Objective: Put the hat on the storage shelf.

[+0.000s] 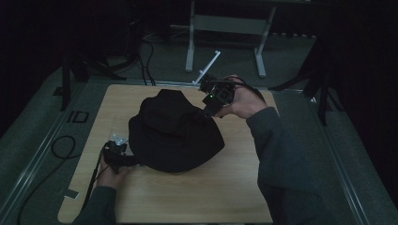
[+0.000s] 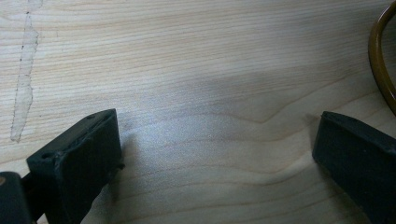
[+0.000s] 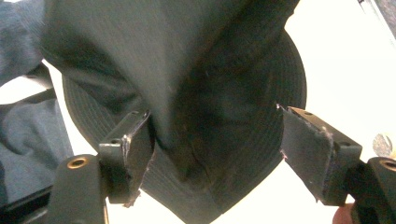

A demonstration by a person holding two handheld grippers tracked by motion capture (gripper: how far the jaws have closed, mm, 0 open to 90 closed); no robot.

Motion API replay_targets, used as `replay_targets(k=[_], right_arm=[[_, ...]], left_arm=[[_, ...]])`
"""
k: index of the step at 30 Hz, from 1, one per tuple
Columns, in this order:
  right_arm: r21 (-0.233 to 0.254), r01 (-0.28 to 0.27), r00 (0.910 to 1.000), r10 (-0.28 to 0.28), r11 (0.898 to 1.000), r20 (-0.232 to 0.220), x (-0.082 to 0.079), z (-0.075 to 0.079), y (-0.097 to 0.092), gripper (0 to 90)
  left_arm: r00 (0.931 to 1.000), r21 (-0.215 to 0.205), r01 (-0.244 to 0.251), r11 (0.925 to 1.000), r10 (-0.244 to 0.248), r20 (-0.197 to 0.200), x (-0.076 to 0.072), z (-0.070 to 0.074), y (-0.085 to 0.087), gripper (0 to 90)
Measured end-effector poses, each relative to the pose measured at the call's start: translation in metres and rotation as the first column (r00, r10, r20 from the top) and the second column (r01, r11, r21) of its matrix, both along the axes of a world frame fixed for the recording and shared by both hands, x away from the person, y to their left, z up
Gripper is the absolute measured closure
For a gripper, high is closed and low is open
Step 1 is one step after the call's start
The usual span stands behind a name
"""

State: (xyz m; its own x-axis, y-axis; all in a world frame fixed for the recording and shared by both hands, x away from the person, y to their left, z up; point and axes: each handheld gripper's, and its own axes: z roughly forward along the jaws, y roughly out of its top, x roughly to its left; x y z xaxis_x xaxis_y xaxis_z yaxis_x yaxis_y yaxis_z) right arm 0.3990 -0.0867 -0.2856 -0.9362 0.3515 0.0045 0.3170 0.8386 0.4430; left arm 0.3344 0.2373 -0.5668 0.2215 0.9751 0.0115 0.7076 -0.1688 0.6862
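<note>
A black brimmed hat (image 1: 173, 133) lies crumpled in the middle of the wooden table (image 1: 211, 197). My right gripper (image 1: 206, 112) is at the hat's far right side. In the right gripper view its jaws stand wide, so this gripper (image 3: 215, 135) is open. A raised fold of the hat (image 3: 205, 93) hangs between the jaws, touching the left one and clear of the right one. My left gripper (image 1: 123, 159) rests at the hat's near left edge. In its own view this gripper (image 2: 217, 140) is open over bare wood, with nothing between the jaws.
A small clear crumpled item (image 1: 119, 139) lies beside the left gripper. A brown curved ring (image 2: 383, 60) edges into the left gripper view. Behind the table stand white frame legs (image 1: 190, 47) and a white rod (image 1: 209, 65). A black cable (image 1: 63, 145) loops on the floor at left.
</note>
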Motion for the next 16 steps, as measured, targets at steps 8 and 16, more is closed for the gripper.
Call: replay_targets(k=[8, 16], right_arm=[[0.036, 0.028, 0.9992, -0.029, 0.999, 0.028, -0.004, -0.001, -0.018, 22.2], [0.059, 0.097, 0.9925, -0.101, 0.994, 0.068, -0.009, -0.013, -0.053, 21.4]], left_arm=[[1.0, 0.001, 0.001, 1.0, -0.001, 0.0, 0.0, 0.0, 0.0, 1.2], [1.0, -0.003, -0.002, 1.0, 0.002, 0.003, 0.0, 0.0, 0.0, 1.3]])
